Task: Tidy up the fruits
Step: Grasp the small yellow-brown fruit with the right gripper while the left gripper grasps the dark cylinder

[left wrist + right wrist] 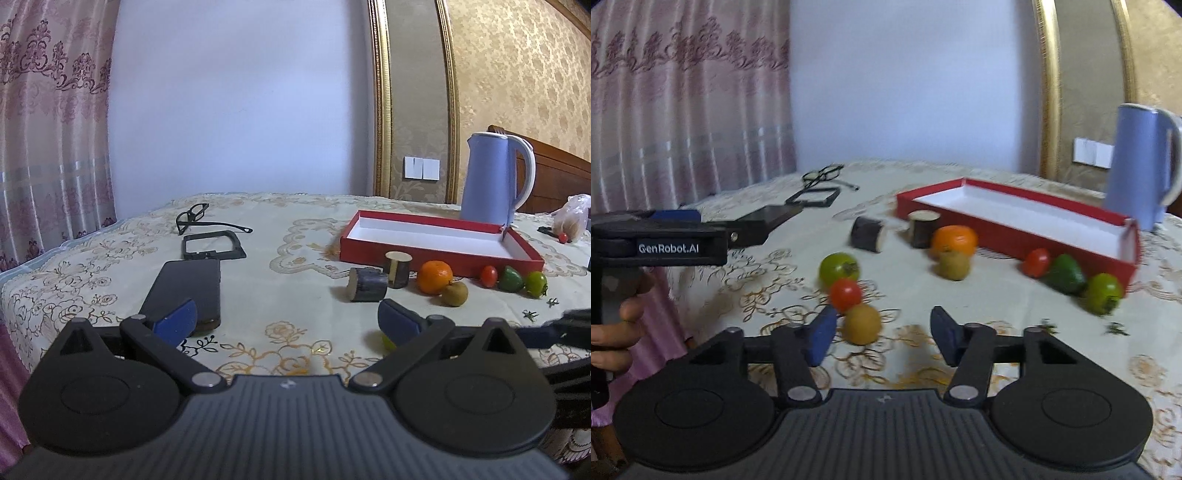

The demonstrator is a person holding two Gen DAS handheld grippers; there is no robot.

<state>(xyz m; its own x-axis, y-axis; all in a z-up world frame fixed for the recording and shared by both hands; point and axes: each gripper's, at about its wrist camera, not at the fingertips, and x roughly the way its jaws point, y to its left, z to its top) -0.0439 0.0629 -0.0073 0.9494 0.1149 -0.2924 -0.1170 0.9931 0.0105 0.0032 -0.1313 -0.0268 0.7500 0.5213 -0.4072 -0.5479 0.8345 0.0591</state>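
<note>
Left gripper (286,317) hovers spread and empty above the tablecloth (280,258); the right gripper (882,334), jaws apart, grips nothing, a yellow fruit (861,324) beside its left finger. More fruit, including an orange (954,239), lines the empty red box (1015,218).

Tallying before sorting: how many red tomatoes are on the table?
3. One by the red box's front wall, one near the right gripper, and one far right beside a plastic bag. Others may be hidden.
</note>
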